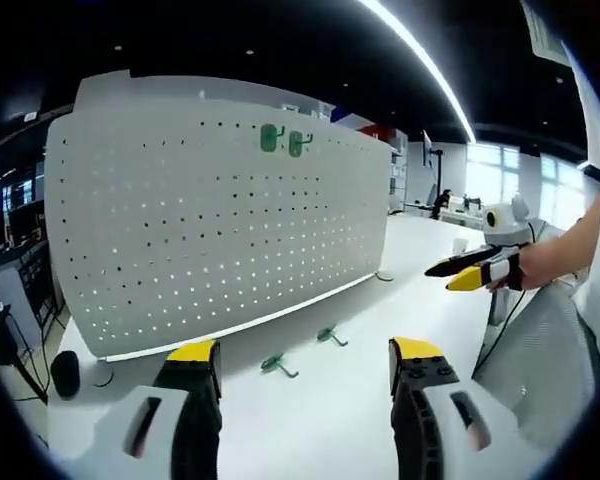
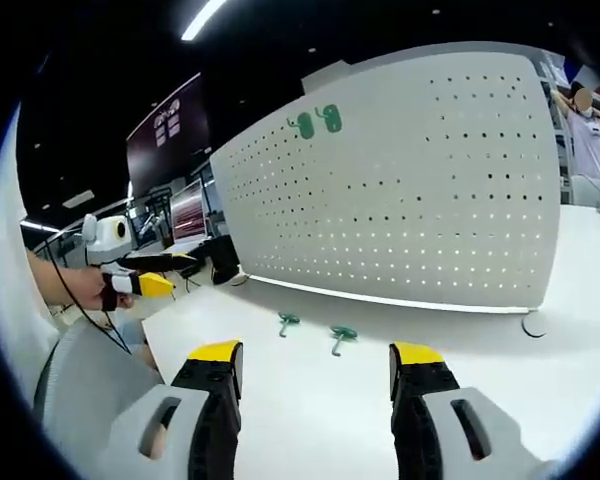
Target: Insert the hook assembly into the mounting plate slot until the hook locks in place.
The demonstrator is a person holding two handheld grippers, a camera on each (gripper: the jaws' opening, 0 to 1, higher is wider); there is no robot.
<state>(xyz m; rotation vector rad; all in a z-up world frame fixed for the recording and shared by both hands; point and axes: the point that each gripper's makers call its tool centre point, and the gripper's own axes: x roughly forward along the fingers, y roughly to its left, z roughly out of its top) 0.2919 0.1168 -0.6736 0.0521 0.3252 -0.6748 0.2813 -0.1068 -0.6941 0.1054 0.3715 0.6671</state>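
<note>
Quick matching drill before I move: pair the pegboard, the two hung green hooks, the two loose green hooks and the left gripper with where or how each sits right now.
1. pegboard
2. hung green hooks
3. loose green hooks
4. left gripper

a. lying on the white table
b. open, holding nothing
c. standing upright on the table
d. high on the pegboard

Pairs: 1-c, 2-d, 3-a, 4-b

White board, green hooks, yellow tips

A white upright perforated pegboard dotted with holes carries two green plastic hooks; two more green hooks lie on the white desk; each grey hand-held gripper has yellow-tipped black jaws.
</note>
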